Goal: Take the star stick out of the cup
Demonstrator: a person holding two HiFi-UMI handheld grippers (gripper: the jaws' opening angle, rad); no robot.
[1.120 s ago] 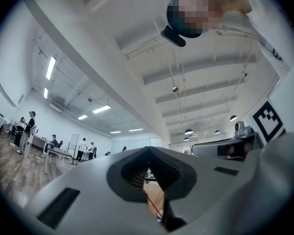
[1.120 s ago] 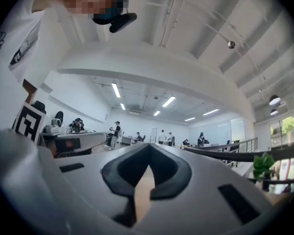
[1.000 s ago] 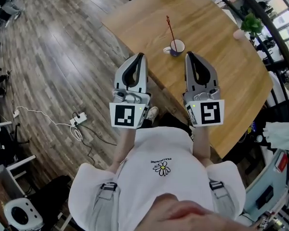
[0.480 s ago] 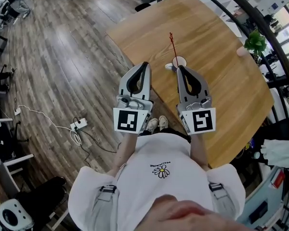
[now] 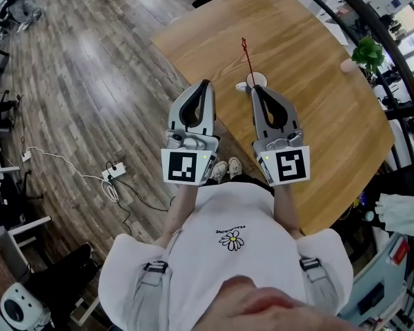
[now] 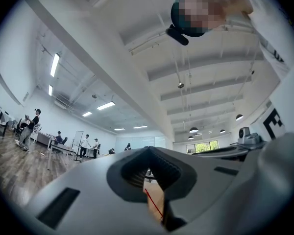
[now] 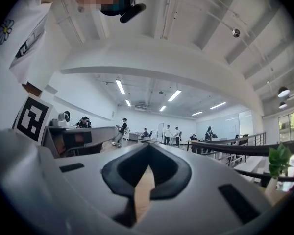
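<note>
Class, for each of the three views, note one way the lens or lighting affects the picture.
Head view: the wide lens curves the table edge, and light leaves a pale sheen on the floor. Left gripper view: dark rounded corners; the left tool looms large and soft. Right gripper view: same dark corners; ceiling strip lights burn white.
</note>
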